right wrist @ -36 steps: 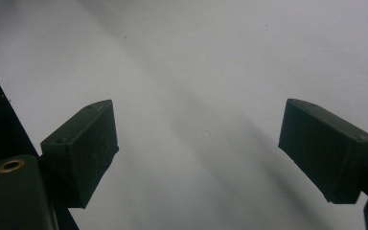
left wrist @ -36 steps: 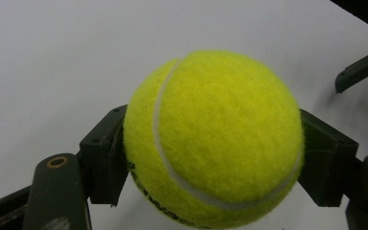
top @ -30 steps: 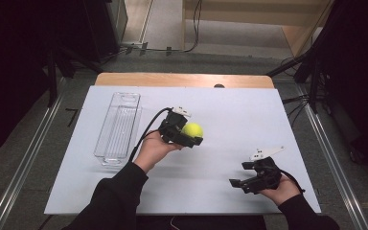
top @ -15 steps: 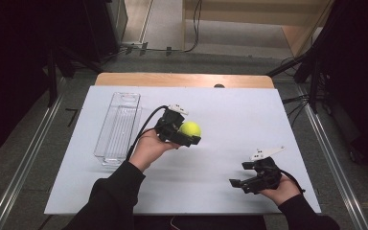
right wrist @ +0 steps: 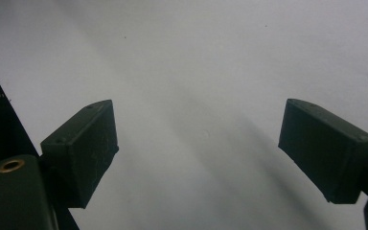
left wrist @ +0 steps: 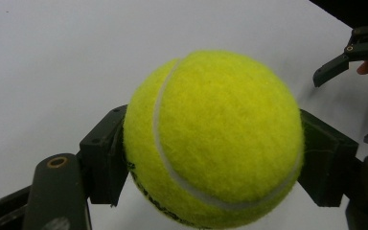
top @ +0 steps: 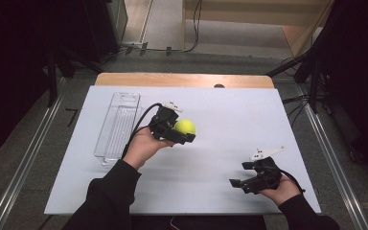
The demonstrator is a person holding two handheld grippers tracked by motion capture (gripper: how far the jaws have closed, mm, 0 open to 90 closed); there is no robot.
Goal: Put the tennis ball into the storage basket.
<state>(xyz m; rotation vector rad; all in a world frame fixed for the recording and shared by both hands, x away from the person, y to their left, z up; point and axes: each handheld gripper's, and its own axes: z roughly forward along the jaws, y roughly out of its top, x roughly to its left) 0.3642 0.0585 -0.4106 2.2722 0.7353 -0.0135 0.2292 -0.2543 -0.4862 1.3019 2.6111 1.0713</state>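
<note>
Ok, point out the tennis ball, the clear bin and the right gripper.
tennis ball (left wrist: 220, 139), left gripper view, middle of felt.
clear bin (top: 106, 154), high view, near wall.
right gripper (right wrist: 199, 148), right gripper view, midway between open tips.

**Left gripper clamped, right gripper parted and low**

Your left forearm comes in from the bottom of the high view and angles up toward the middle, sleeve dark, bare hand wrapped around the back of the left gripper (top: 184, 134). That gripper points to the right and slightly away from you, its cable looping back past your wrist, and its jaws are closed firmly on what they carry. Your right hand (top: 280, 189) sits low at the near right, palm cupping the right gripper (top: 237, 182), which points left toward your other arm. In the right gripper view its jaws stand wide apart with nothing between them
</note>
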